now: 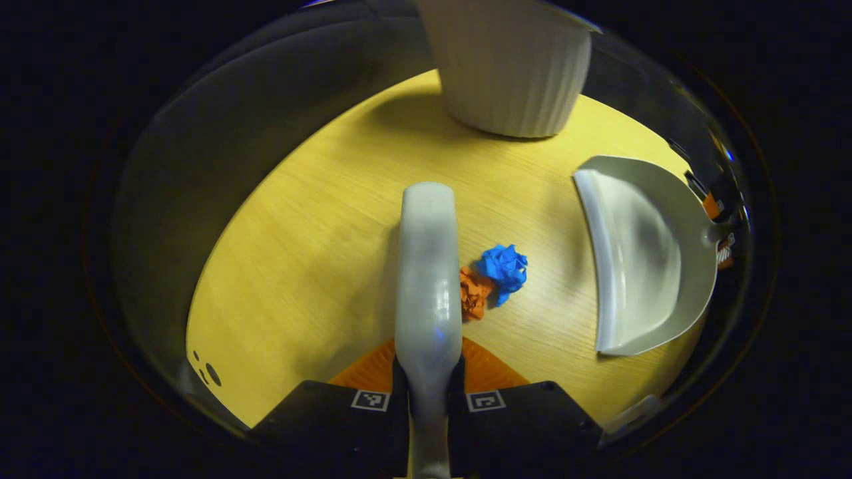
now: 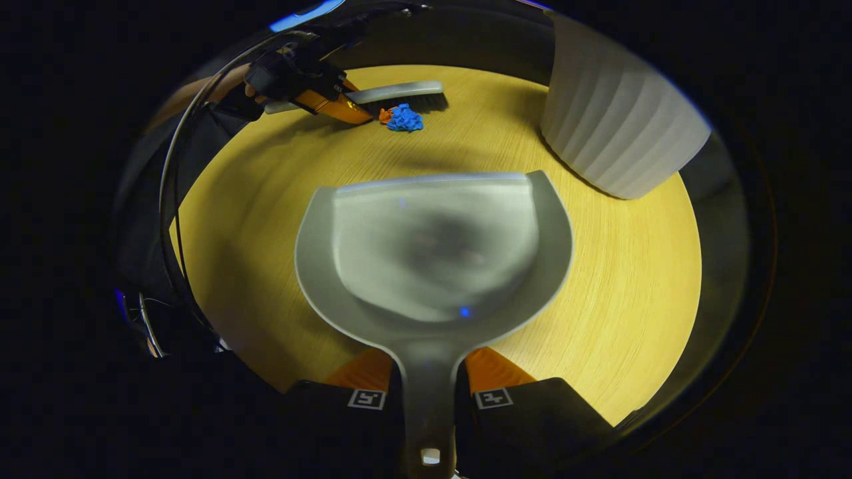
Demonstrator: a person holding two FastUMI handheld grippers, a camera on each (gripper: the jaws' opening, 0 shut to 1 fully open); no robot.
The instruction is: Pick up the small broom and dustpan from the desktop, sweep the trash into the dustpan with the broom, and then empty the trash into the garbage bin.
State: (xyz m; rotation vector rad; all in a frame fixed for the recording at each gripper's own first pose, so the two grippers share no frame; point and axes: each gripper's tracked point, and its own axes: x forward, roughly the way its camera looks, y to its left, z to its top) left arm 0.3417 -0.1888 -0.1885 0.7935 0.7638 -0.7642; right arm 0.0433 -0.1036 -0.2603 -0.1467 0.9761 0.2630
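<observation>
In the left gripper view my left gripper [image 1: 428, 369] is shut on the grey broom [image 1: 429, 266], which points forward over the wooden desktop [image 1: 299, 266]. A blue paper wad [image 1: 504, 268] and an orange wad [image 1: 474, 293] lie touching the broom's right side. The grey dustpan [image 1: 642, 259] rests further right, mouth toward the trash. In the right gripper view my right gripper [image 2: 429, 386] is shut on the dustpan [image 2: 432, 246] by its handle. Far across the table there, the broom [image 2: 399, 93], the blue wad [image 2: 404, 118] and the left gripper [image 2: 313, 90] appear.
A white ribbed garbage bin [image 1: 512, 66] stands at the far edge of the table, seen at the upper right [image 2: 619, 126] in the right gripper view. A bare stretch of desktop [image 2: 626, 266] lies between dustpan and trash. Cables hang at the left edge [image 2: 170, 219].
</observation>
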